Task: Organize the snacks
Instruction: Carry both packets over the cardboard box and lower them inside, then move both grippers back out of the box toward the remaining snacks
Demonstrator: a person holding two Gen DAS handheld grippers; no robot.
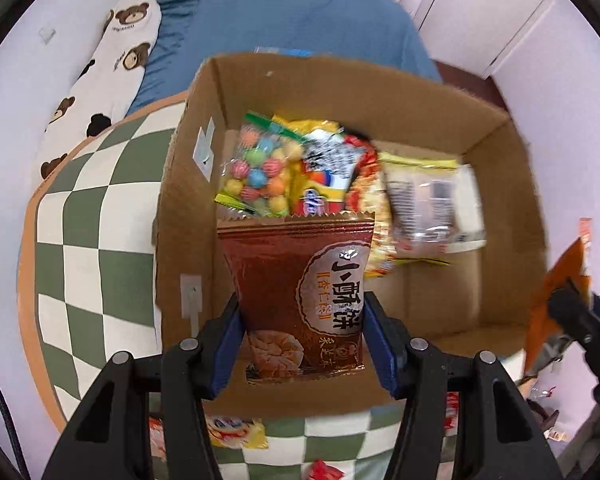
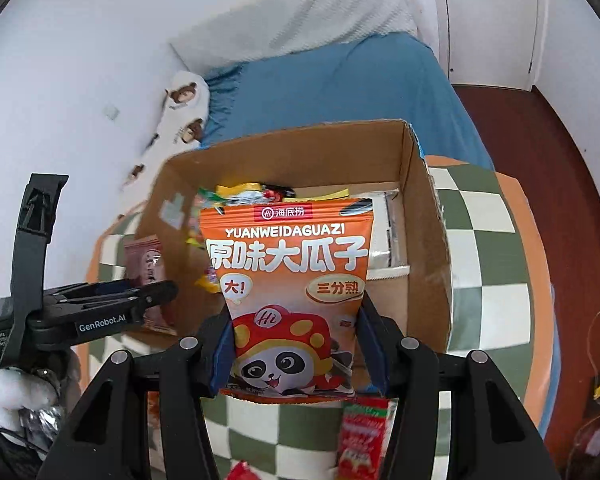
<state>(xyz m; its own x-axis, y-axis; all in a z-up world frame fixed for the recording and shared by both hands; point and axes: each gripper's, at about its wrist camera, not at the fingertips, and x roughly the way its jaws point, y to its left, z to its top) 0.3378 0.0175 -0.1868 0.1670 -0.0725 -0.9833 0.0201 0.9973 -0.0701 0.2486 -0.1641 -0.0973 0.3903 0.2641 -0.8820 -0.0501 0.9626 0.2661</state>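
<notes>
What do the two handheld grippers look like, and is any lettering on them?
Both the left gripper and right gripper have black, angular linkage arms with silver pivot pins and blue ribbed pads. Seen from the right wrist, the left one's side reads GenRobot.AI in white, and a fluffy white cuff sits behind it.

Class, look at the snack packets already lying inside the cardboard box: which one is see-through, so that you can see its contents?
The bag of coloured candy balls, at the left of the cardboard box. Its film is clear and shows round sweets; its neighbours, such as the yellow packet, are printed.
</notes>
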